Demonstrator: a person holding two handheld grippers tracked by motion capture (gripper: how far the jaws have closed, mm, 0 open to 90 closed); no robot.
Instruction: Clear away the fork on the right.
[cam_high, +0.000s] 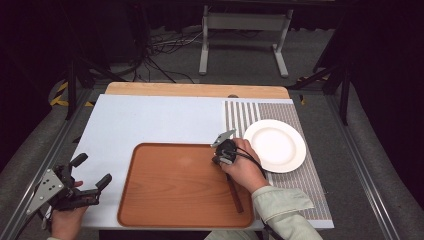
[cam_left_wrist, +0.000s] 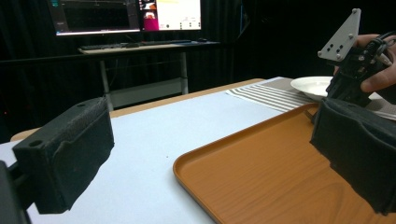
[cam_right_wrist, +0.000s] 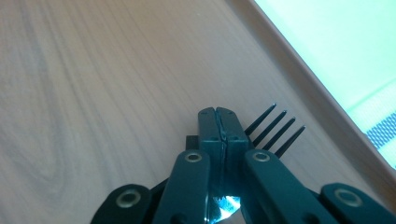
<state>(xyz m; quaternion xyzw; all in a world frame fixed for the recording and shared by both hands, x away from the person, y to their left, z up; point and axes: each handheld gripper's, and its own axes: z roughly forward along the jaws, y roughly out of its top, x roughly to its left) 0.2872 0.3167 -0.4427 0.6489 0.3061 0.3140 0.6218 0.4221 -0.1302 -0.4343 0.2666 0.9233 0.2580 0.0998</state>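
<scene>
Right gripper (cam_right_wrist: 223, 122) jaws pinching fork (cam_right_wrist: 275, 128)

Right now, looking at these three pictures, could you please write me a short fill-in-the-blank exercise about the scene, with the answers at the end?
1. The right gripper is shut on a black ____ whose four tines stick out past its jaws.
2. The white plate rests on the ____ placemat, to the right of the tray.
3. The jaws of the left gripper stand ____, with nothing between them.

Missing words: fork; striped; open
</scene>
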